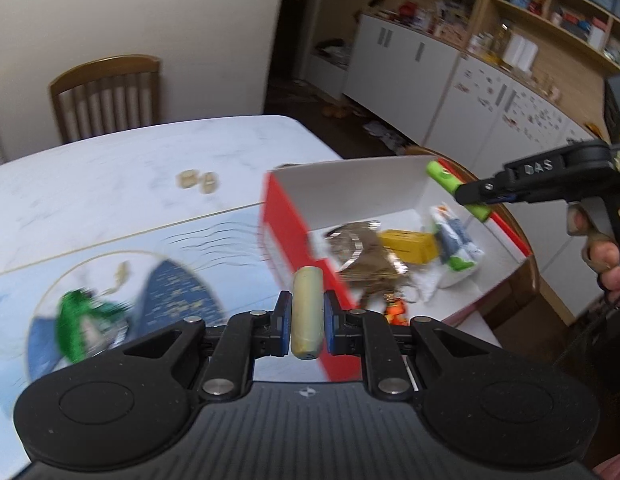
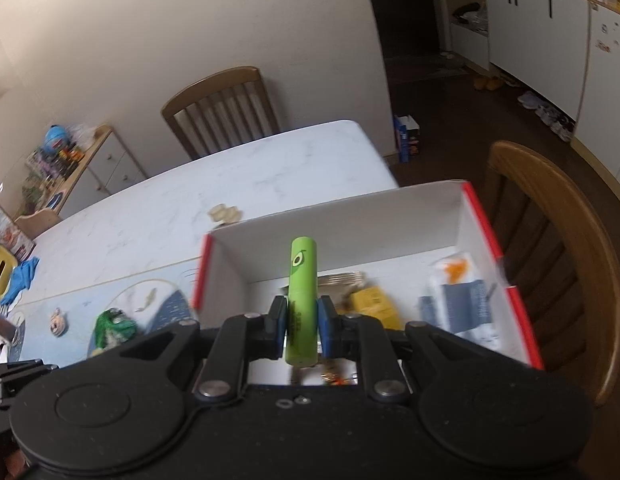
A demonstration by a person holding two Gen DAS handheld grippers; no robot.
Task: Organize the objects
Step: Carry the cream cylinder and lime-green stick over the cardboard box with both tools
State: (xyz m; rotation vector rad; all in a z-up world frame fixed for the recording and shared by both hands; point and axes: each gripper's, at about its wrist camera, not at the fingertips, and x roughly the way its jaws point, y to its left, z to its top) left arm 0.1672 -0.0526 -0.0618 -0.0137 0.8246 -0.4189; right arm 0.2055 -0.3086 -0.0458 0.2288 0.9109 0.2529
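The left claw (image 1: pixel 308 320) is clamped on a pale tube (image 1: pixel 308 308), held just short of the box (image 1: pixel 294 216), over its near red wall. The right claw (image 2: pixel 302 326) is clamped on a green tube (image 2: pixel 302 300), held above the box's open inside. Inside the box lie a yellow carton (image 1: pixel 409 246) and a white pouch (image 1: pixel 455 240). Beyond the box, small tan pieces (image 1: pixel 198 181) sit on the surface (image 1: pixel 130 168), with a chair (image 1: pixel 106 96) farther back.

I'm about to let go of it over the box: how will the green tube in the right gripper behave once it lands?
The green tube looks like a smooth, rigid cylinder, so it will likely roll until the red box wall or the clutter inside stops it. Held upright in the right gripper, it would probably tip over rather than stand. It seems light and not fragile.
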